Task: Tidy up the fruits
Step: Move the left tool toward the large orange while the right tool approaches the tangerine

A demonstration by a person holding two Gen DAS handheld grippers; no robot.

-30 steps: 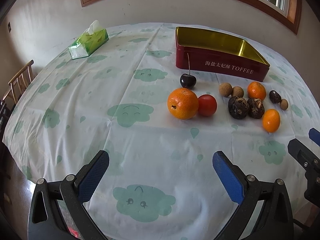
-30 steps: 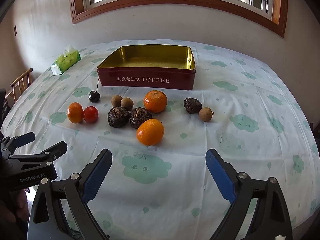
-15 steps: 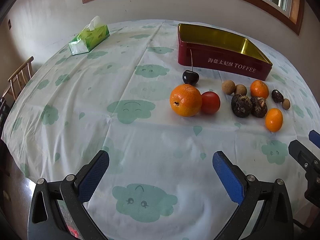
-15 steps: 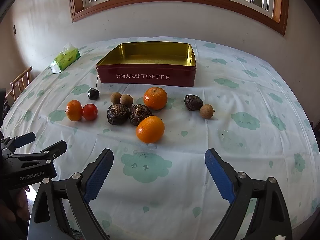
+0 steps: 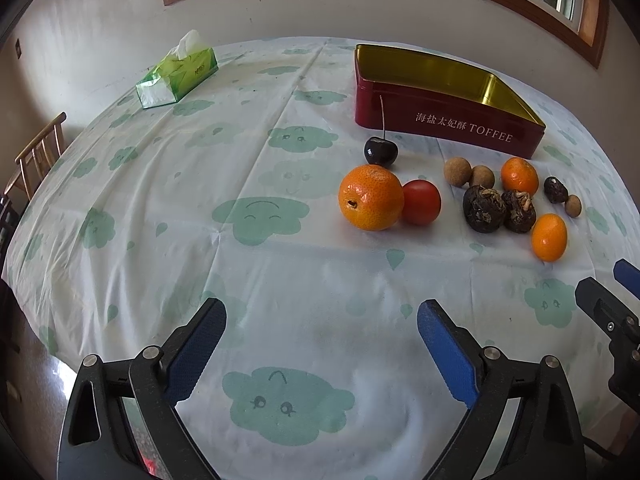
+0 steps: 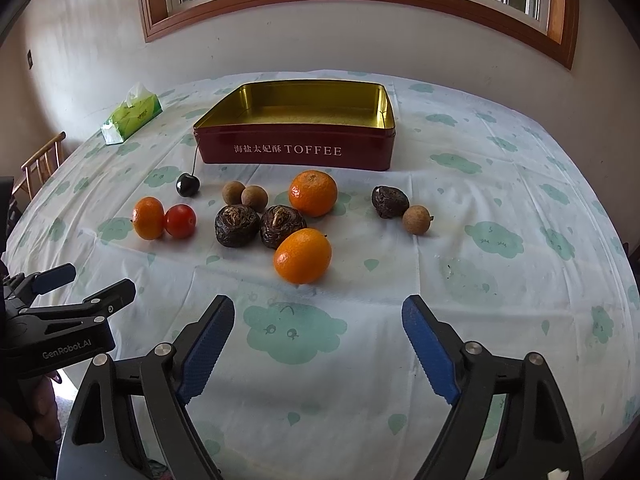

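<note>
Low in the frame, the left gripper [image 5: 322, 330] and right gripper [image 6: 318, 318], each with blue-padded black fingers, stand wide apart and are closing on nothing. Mid-frame, small oranges [image 6: 303, 255], a red tomato [image 6: 181, 221] and a dark cherry [image 6: 188, 184] lie on the cloud-print tablecloth [image 6: 500, 280], near the open red toffee tin [image 6: 296, 151] above them.

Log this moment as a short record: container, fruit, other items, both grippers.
container: red toffee tin, open, nothing in it
fruit: three oranges, tomato, cherry, three longans, three dark wrinkled fruits, all on the tablecloth in front of the tin
other: tissue box
left gripper: jaws closing, nothing between
right gripper: jaws closing, nothing between
</note>
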